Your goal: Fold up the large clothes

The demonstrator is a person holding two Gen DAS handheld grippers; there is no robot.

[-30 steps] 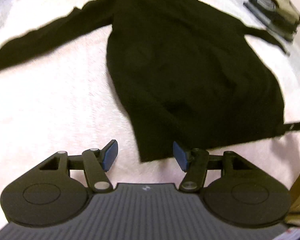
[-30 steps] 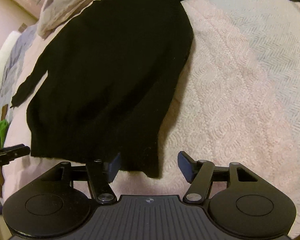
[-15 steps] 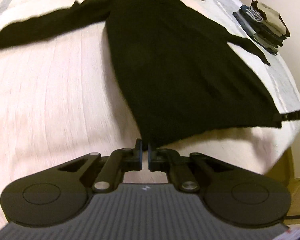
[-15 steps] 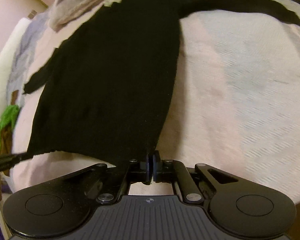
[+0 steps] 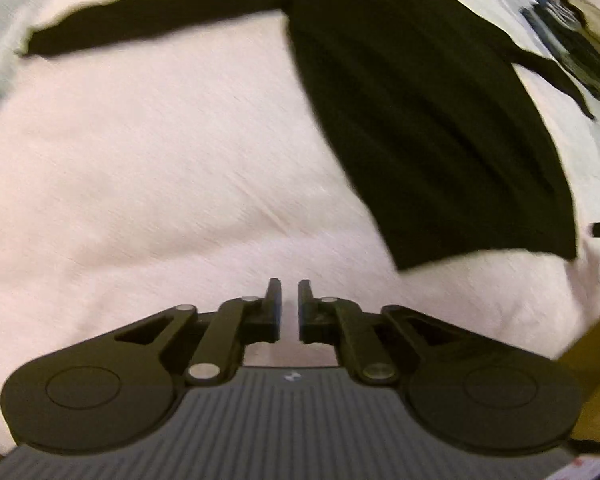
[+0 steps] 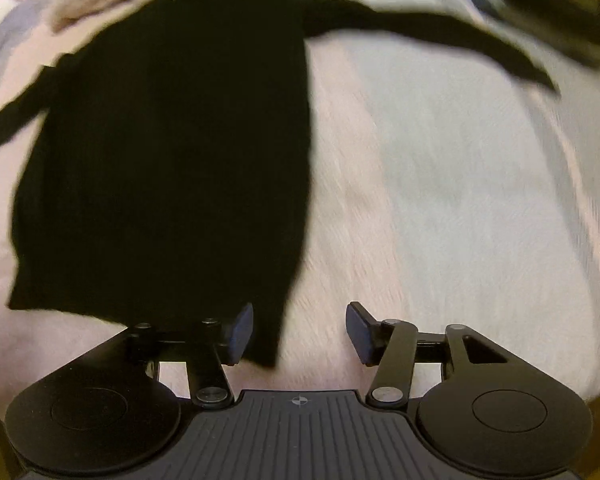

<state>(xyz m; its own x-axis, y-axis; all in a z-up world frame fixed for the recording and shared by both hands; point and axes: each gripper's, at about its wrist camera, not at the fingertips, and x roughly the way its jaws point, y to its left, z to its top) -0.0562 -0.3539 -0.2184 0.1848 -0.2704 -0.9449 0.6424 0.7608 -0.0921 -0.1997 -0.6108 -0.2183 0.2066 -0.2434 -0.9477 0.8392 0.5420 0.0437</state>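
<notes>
The black sweater [image 5: 420,112] lies flat on the bed [image 5: 160,168] with sleeves spread toward 10 and 2 o'clock, ready for folding, while the left tool [image 5: 289,300] is nearly closed on nothing and the right tool [image 6: 298,330] is opening, its jaws standing around the hem corner without pressing it.

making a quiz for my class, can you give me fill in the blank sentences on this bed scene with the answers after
1. The garment spread on the bed is ____ in colour.
2. The bedspread under it is pale ____.
3. In the left wrist view, the stack of folded clothes lies near the garment's ____ sleeve as pictured.
4. The hem corner lies between the fingers of the ____ claw, whose jaws are opening.

Missing words: black; pink; right; right
</notes>
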